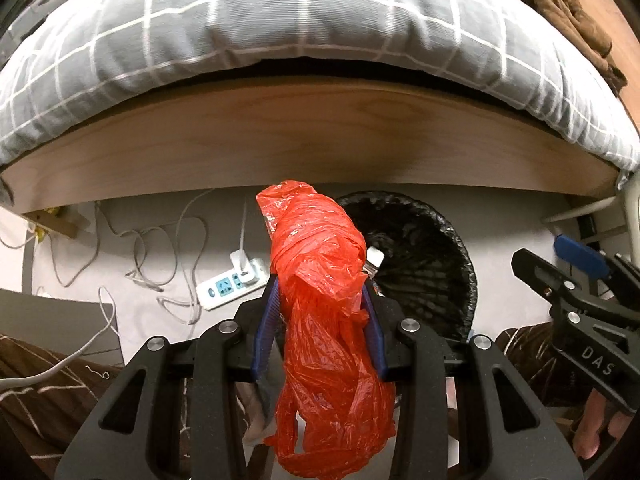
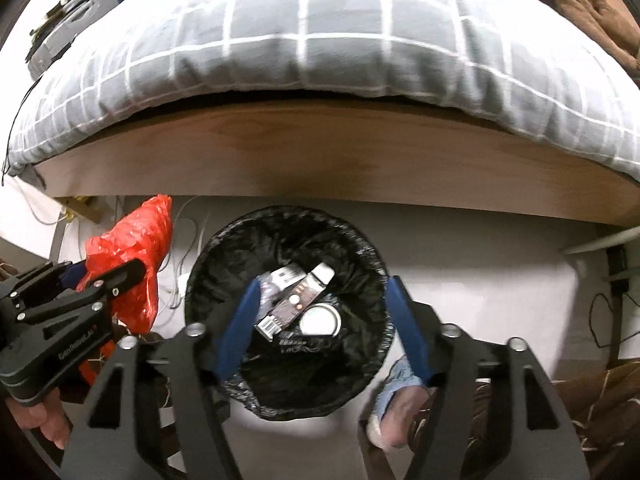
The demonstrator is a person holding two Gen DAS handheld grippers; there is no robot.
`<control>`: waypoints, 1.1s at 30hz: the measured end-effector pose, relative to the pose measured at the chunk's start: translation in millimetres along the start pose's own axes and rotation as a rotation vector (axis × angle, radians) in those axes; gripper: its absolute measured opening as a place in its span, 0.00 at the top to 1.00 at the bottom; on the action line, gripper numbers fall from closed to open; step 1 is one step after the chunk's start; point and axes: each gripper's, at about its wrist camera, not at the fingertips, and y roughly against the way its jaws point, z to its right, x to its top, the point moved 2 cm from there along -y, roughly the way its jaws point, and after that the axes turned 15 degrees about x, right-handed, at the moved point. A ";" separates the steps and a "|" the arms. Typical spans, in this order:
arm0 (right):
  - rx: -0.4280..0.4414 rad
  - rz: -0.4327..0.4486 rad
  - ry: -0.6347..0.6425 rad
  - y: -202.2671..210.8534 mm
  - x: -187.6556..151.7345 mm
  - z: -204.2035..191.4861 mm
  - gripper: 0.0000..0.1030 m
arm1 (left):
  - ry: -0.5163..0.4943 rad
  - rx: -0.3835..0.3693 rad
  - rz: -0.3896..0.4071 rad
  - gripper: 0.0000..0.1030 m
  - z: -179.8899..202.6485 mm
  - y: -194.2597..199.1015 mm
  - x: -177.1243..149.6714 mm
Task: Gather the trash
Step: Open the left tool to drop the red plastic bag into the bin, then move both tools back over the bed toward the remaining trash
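Observation:
A crumpled red plastic bag (image 1: 320, 280) hangs from my left gripper (image 1: 320, 282), which is shut on it, blue pads pressing both sides. The black-lined trash bin (image 1: 424, 248) stands on the floor just right of it. In the right wrist view my right gripper (image 2: 323, 282) is open over the bin (image 2: 360, 248). A dark barcoded packet (image 2: 286, 304) and a round white lid (image 2: 320, 320) show inside the bin, apart from both blue pads (image 2: 236, 328). The left gripper (image 2: 80, 292) with the red bag (image 2: 132, 236) is left of the bin.
A bed with a grey checked quilt (image 1: 280, 28) and wooden frame (image 1: 320, 140) overhangs the floor behind the bin. A white power strip (image 1: 228, 284) and loose cables (image 1: 140, 248) lie at the left. A person's foot (image 2: 394, 412) is beside the bin.

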 end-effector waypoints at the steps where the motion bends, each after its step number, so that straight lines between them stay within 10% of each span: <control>1: -0.010 0.011 -0.009 2.9 -0.2 5.3 0.30 | -0.006 -0.004 0.001 0.64 3.4 0.9 -0.2; 7: -0.064 0.066 -0.073 19.3 -0.9 37.0 0.13 | -0.051 -0.022 0.012 0.64 26.5 7.1 2.1; 20: -0.132 0.117 -0.145 43.2 -5.3 77.7 0.11 | -0.145 -0.038 0.035 0.59 65.8 11.1 -1.4; 33: -0.123 0.135 -0.115 47.2 3.1 64.5 0.10 | -0.119 0.038 0.090 0.09 59.0 24.0 0.9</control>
